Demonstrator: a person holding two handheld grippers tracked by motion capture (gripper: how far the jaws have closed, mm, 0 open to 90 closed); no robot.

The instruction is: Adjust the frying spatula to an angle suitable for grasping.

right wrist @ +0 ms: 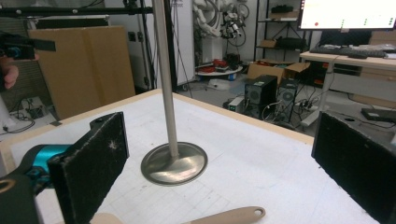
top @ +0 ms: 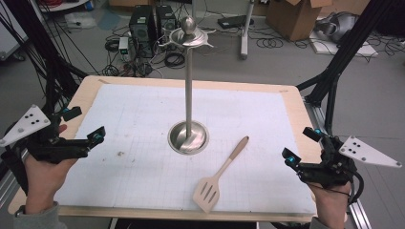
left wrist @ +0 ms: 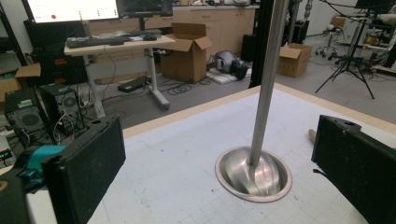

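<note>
Spatula [top: 220,174], beige with slotted blade, lies flat beside stand [top: 188,137].

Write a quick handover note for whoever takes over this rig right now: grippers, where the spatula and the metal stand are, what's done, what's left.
Left gripper: jaws open, holding nothing, at the table's left edge.
Right gripper: jaws open, holding nothing, at the right edge.
Spatula: lies flat on the white mat, slotted blade toward the person, handle pointing toward the stand's base, apart from it, nearer the right gripper.
Metal stand: upright mid-table, hooks at its top bare.
Done: nothing, judging by the layout.
Left: probably pick up the spatula and hang it on the stand.
</note>
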